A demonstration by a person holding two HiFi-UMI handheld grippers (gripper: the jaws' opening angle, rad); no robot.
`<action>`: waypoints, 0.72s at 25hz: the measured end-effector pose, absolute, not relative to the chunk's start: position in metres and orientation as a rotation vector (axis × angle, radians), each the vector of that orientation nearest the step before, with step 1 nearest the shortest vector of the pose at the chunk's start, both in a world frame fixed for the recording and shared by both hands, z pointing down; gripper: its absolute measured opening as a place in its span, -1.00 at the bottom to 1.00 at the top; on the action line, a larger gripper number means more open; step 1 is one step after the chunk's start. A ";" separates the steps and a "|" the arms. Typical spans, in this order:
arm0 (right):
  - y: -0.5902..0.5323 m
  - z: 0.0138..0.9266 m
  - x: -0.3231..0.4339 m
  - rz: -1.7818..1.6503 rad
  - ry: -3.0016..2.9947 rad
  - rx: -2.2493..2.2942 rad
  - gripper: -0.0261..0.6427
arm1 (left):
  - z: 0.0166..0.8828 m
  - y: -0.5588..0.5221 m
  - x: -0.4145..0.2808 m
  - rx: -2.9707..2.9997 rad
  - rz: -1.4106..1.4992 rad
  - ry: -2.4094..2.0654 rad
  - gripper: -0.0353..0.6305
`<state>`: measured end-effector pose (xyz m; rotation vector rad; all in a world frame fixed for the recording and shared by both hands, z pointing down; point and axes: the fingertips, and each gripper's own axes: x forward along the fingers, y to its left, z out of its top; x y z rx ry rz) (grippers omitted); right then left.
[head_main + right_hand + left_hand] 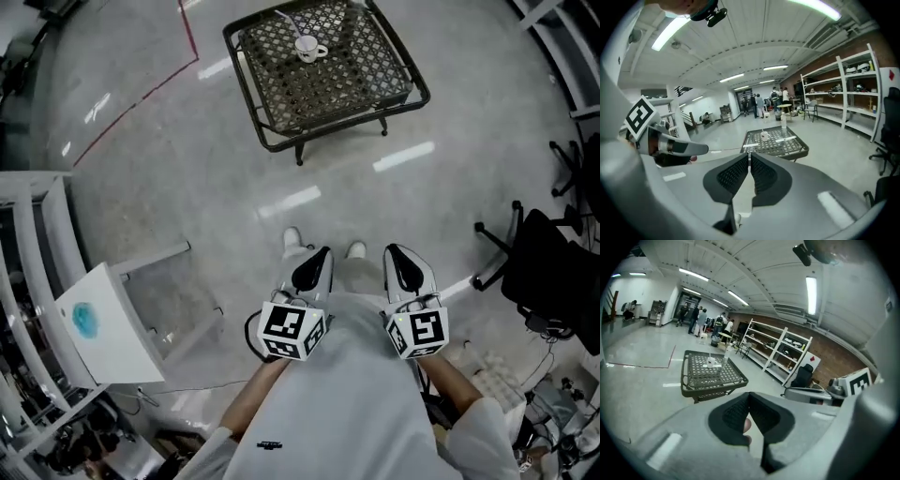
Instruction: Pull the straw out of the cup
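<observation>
Straw (292, 25) leans up from cup (307, 48) on desk (356, 56); left claw (319, 258) and right claw (398, 258) closed, empty.

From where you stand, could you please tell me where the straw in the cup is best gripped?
Probably on the straw, along its free upper length above the rim of the white cup, coming from above. It is thin and leans out of the cup, so only that part is exposed.
</observation>
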<state>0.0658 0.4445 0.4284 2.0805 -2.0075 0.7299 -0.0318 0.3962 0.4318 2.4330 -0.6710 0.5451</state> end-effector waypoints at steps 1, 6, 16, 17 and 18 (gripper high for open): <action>0.458 0.427 0.074 0.730 -1.987 2.107 -0.89 | 0.428 0.406 -0.022 2.455 0.552 -0.642 -0.90; 0.503 0.431 0.115 0.725 -1.945 2.201 -0.90 | 0.413 0.433 0.005 2.540 0.553 -0.646 -0.90; 0.503 0.429 0.143 0.710 -1.906 2.212 -0.87 | 0.410 0.445 0.027 2.541 0.535 -0.706 -0.90; 0.500 0.434 0.142 0.731 -1.909 2.195 -0.87 | 0.408 0.439 0.029 2.541 0.524 -0.719 -0.90; 0.494 0.439 0.140 0.753 -1.917 2.176 -0.87 | 0.407 0.433 0.031 2.538 0.517 -0.733 -0.90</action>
